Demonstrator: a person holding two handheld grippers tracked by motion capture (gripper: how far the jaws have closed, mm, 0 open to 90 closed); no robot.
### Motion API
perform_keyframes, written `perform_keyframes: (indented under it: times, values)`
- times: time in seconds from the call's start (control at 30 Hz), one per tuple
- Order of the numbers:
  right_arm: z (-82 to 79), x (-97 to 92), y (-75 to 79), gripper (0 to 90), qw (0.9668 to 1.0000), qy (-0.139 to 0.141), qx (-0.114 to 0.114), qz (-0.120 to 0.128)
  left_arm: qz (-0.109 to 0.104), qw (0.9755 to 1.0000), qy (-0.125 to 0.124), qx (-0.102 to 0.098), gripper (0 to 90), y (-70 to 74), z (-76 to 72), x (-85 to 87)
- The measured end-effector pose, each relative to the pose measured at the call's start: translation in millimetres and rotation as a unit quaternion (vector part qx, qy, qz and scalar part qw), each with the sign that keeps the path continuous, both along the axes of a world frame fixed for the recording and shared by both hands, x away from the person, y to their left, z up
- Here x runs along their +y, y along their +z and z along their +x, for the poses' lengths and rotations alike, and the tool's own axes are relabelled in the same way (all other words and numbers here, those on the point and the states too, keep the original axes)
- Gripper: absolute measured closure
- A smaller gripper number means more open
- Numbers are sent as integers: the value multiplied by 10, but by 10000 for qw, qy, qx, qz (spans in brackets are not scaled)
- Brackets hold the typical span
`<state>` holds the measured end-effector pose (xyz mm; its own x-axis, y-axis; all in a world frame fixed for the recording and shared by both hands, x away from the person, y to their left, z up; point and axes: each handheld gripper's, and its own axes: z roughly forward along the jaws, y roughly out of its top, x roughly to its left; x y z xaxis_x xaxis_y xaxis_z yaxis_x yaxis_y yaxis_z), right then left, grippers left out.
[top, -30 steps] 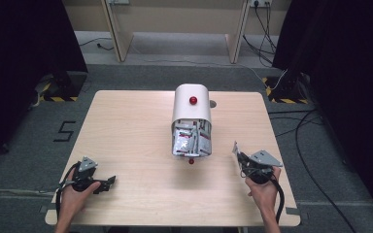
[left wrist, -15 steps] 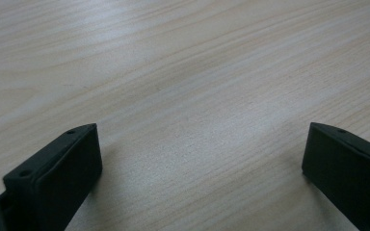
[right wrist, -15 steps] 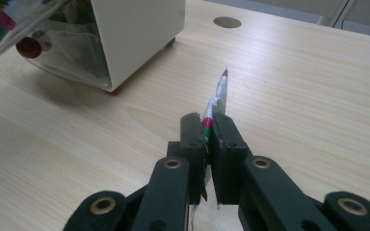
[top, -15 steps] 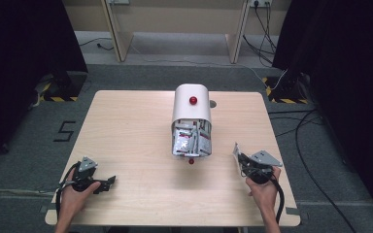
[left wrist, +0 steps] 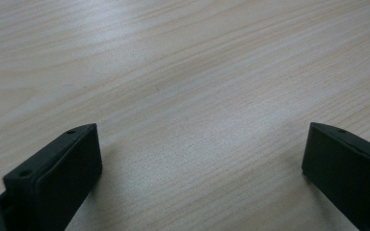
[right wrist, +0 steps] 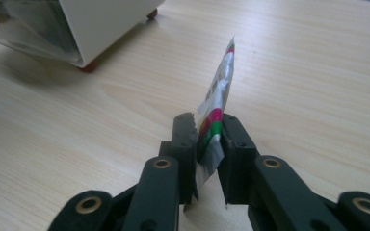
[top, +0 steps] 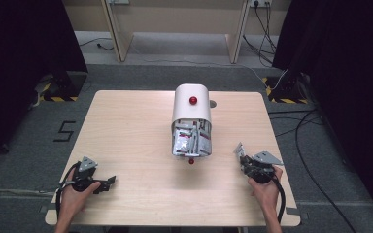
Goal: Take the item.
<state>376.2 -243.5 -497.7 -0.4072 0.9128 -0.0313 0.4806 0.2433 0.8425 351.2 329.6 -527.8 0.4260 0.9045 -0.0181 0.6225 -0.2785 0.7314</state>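
A white dispenser box (top: 191,104) with a red knob on top lies mid-table, and several foil packets (top: 190,141) show behind its clear front. My right gripper (top: 241,156) rests at the right front of the table. In the right gripper view a silver packet (right wrist: 221,82) with red and green print stands upright between that gripper's (right wrist: 207,121) jaws. Those jaws have just been opening, and a slim gap shows between the packet and one jaw. My left gripper (top: 109,182) lies at the left front, its jaws (left wrist: 201,132) spread wide over bare wood.
The wooden table (top: 126,126) has open surface left of the dispenser and along the front. The dispenser's corner (right wrist: 106,24) and a red foot (right wrist: 88,66) sit ahead of the right gripper. Cables trail on the floor to the right of the table.
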Motion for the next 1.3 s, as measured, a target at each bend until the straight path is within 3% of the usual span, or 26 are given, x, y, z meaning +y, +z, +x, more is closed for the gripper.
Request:
perform_keyframes:
  times: [0.53,0.93,1.3]
  values:
    - [46,-18,-50,540,9984,-201,203,-484,1,10000,1,2,0,1,0,0]
    - [53,-40,-47,424,9984,-321,333,-311,0,10000,0,-1,0,0,0,0]
    - [23,-44,47,417,9991,-320,212,-192,1,10000,0,1,0,1,0,0]
